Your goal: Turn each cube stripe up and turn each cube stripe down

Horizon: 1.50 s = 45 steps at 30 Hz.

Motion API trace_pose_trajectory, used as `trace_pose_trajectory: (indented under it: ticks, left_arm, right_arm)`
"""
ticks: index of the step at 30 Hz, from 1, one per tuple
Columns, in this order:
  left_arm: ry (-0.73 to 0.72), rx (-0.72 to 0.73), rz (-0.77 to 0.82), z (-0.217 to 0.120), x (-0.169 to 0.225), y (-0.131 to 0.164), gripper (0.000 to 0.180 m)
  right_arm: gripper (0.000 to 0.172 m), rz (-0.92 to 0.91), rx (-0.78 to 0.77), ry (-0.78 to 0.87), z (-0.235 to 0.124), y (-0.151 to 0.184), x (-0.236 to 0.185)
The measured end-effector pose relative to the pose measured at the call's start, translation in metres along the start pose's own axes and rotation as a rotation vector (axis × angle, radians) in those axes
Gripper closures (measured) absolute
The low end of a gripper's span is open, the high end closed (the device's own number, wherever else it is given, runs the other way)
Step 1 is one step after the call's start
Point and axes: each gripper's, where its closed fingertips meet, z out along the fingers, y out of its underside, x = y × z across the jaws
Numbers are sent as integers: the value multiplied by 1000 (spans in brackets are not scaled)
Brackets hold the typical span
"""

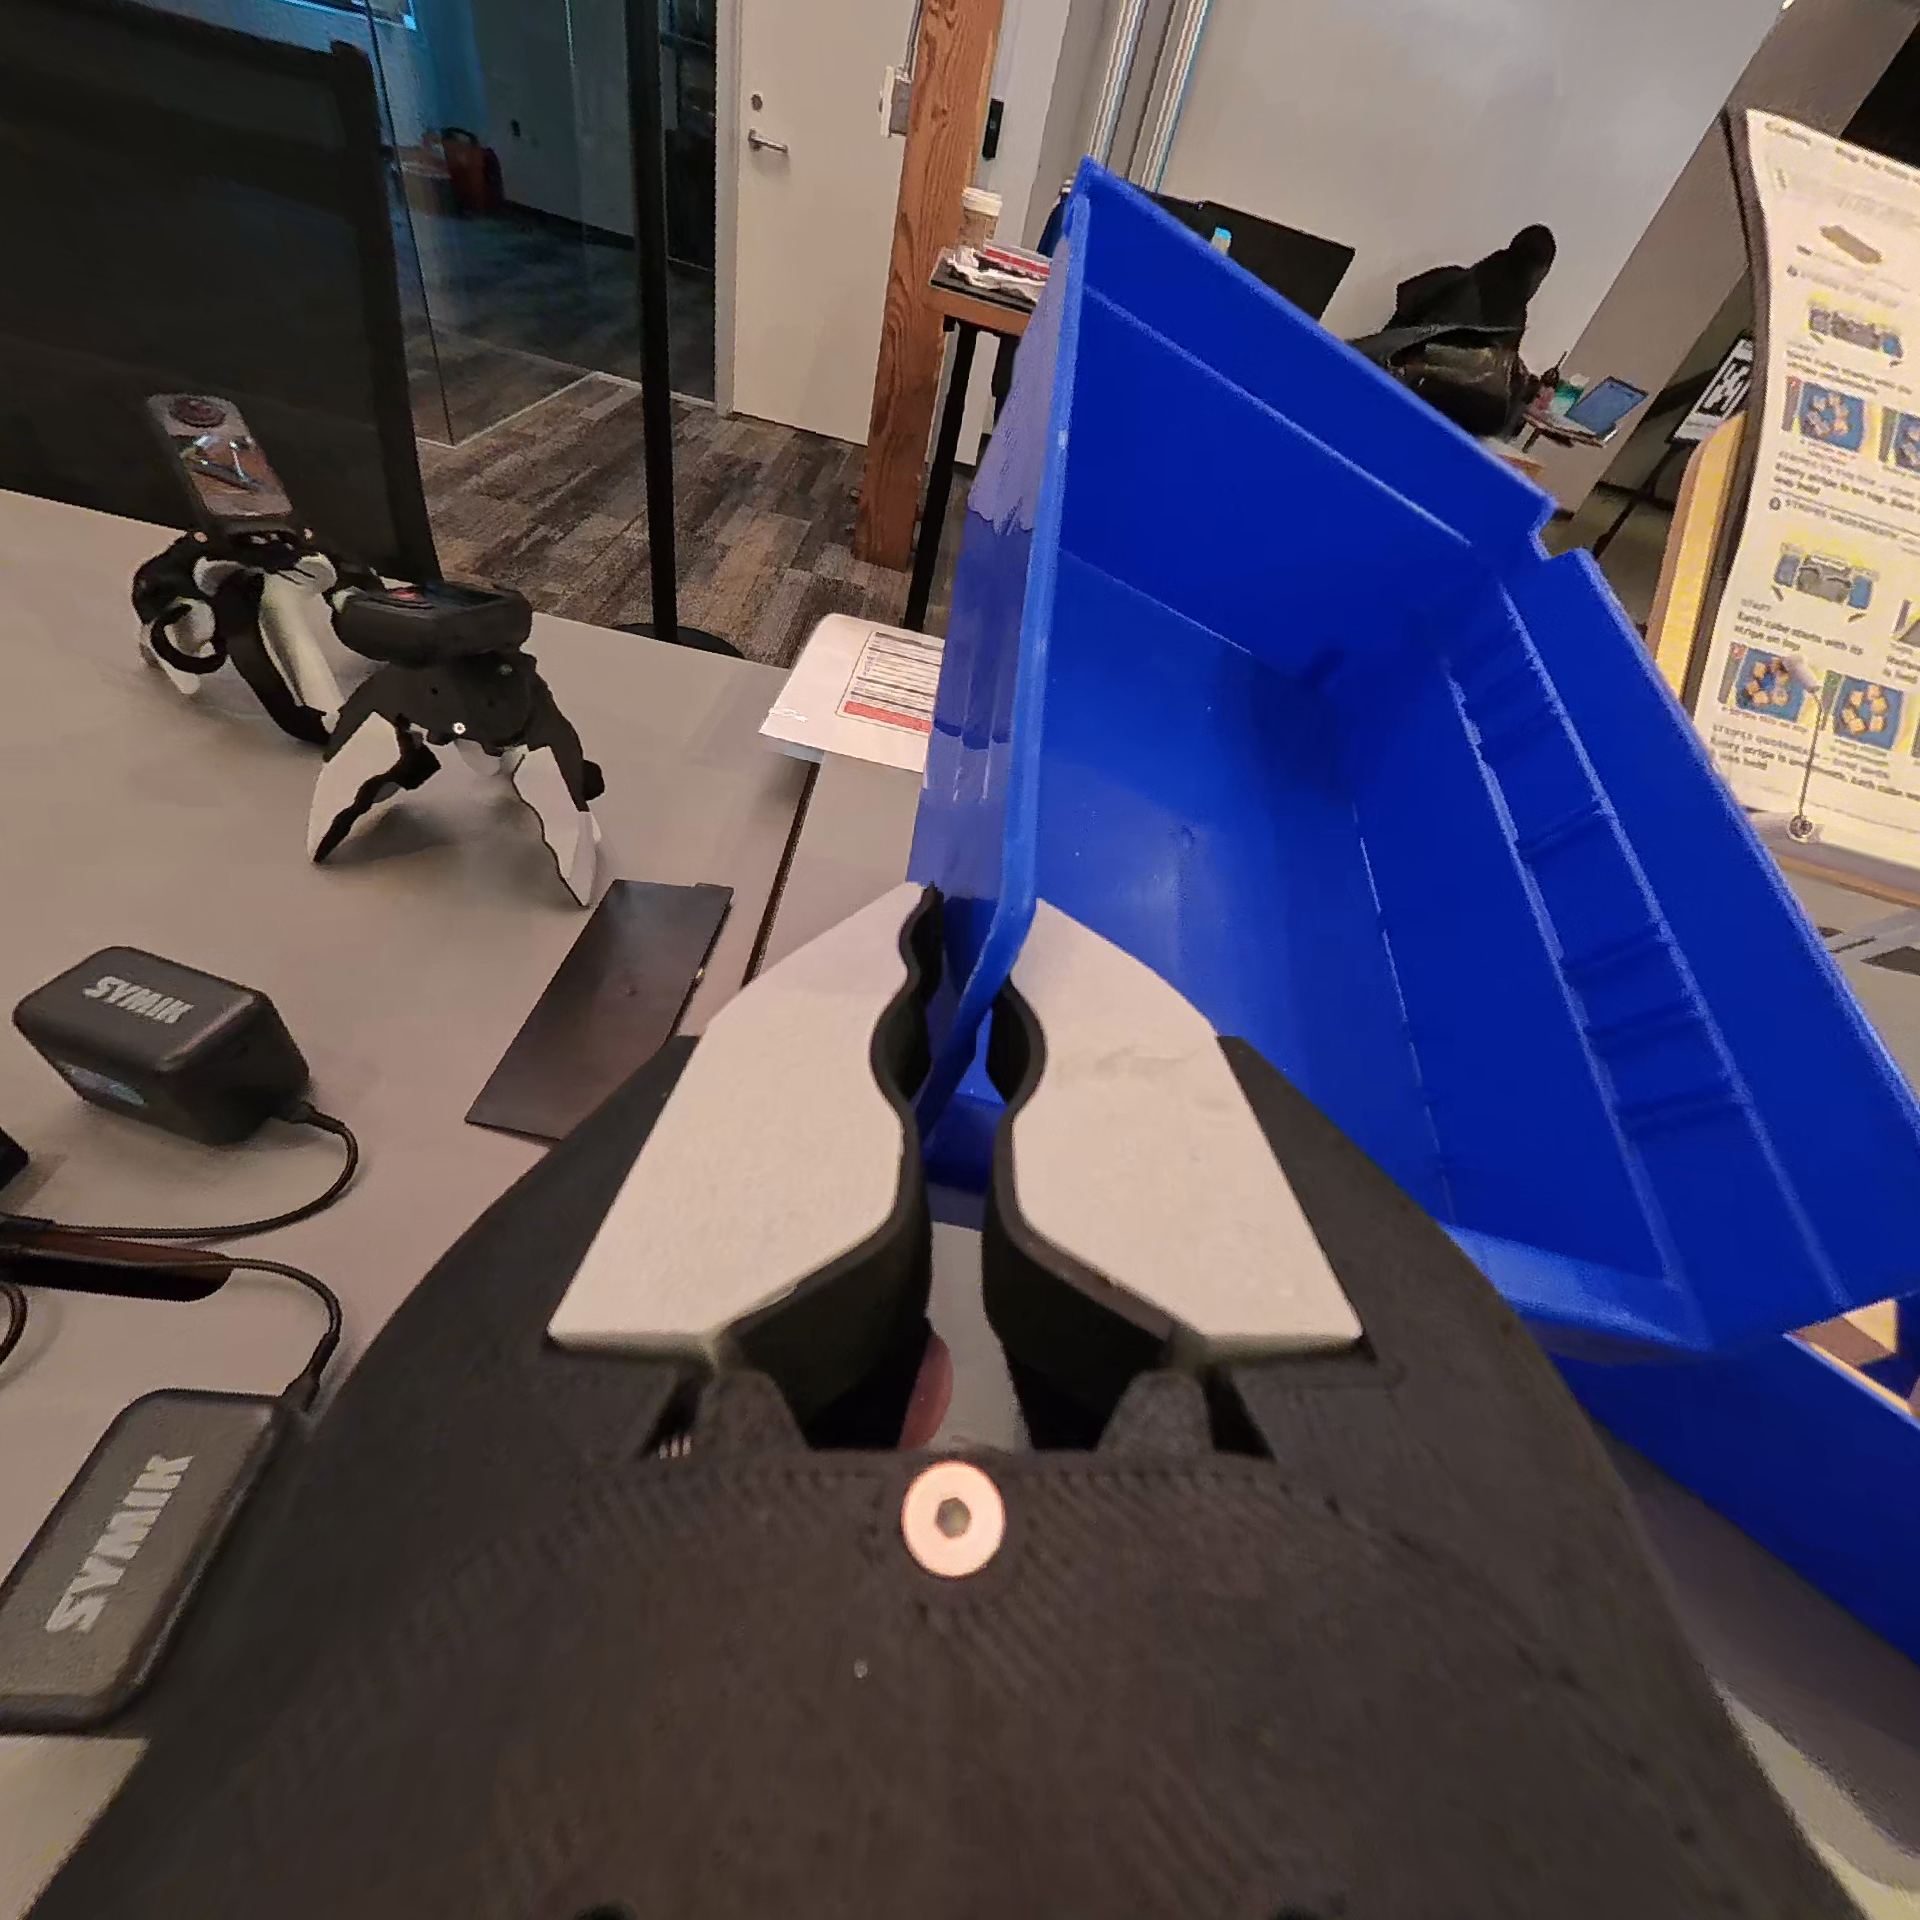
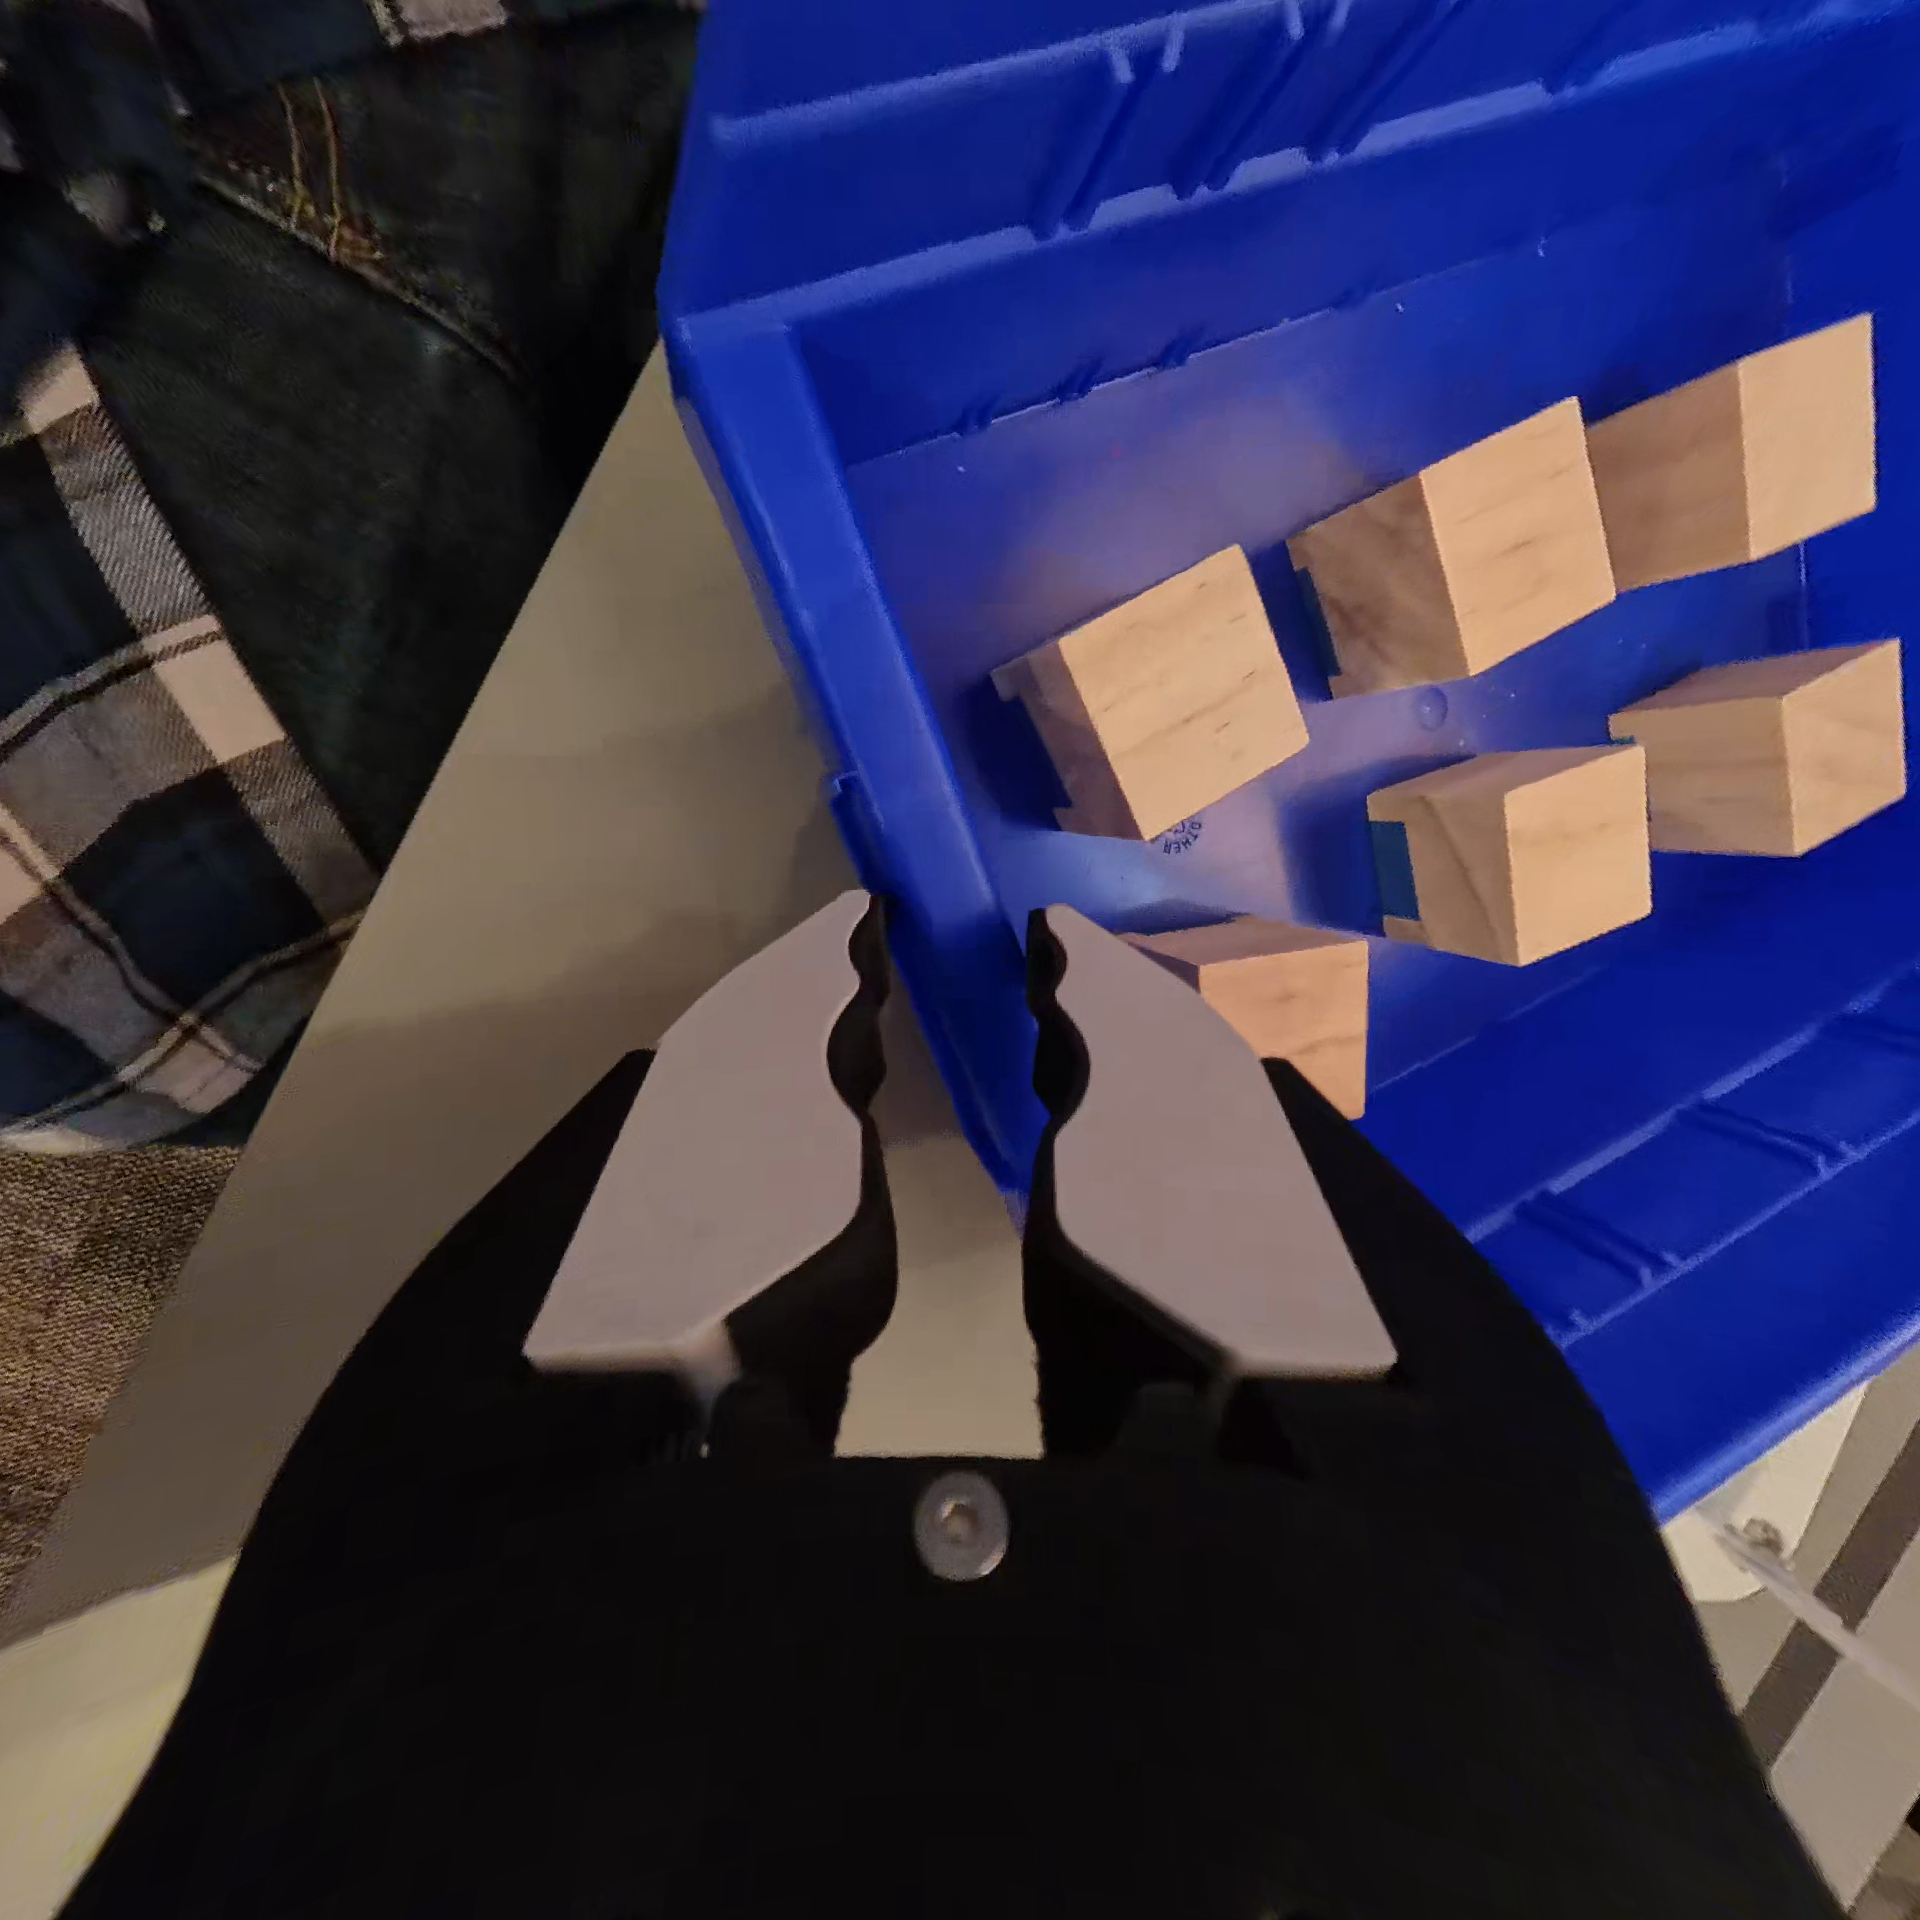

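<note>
My left gripper (image 1: 971,940) pinches the wall of a tilted blue bin (image 1: 1299,727) above the grey table (image 1: 312,935).

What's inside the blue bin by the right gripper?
The blue bin holds six wooden cubes, plain faces toward the camera. Blue shows at the base of some; their undersides are hidden. The right gripper straddles the bin's rim and partly covers the nearest cube.

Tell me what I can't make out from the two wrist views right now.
- Sixth cube, right wrist view: mostly hidden behind the right tool.
- Cube stripes, right wrist view: only blue slivers under cubes; most undersides hidden.
- Upper blue bin, left wrist view: looks empty; its near end is hidden behind the left tool.
</note>
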Motion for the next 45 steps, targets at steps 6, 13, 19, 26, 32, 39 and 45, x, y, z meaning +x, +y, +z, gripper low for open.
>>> trace_pose_trajectory:
  ticks: [6, 13, 19, 26, 32, 39, 45]
  left_arm:
    - [-20, 11, -11, -4, -12, -1, 174]
    - [-42, 42, -59, -11, -32, -2, 173]
    - [-51, 51, -85, -10, -44, 1, 174]
    - [-87, 69, -95, -14, -57, 0, 173]
    - [-116, 109, -117, -25, -72, -6, 173]
    - [-130, 149, -133, -35, -81, -13, 173]
    - [-120, 185, -113, -36, -71, -23, 174]
  right_arm:
    - [150, -19, 23, -24, 20, -25, 34]
    - [150, 67, 41, -12, 49, -52, 96]
    - [150, 187, 10, 42, 77, -72, 162]
    - [150, 407, -31, 132, 117, -103, 250]
    - [150, 589, -75, 222, 146, -122, 320]
    - [150, 652, -98, 263, 164, -129, 369]
    - [121, 654, 18, 366, 140, -139, 378]
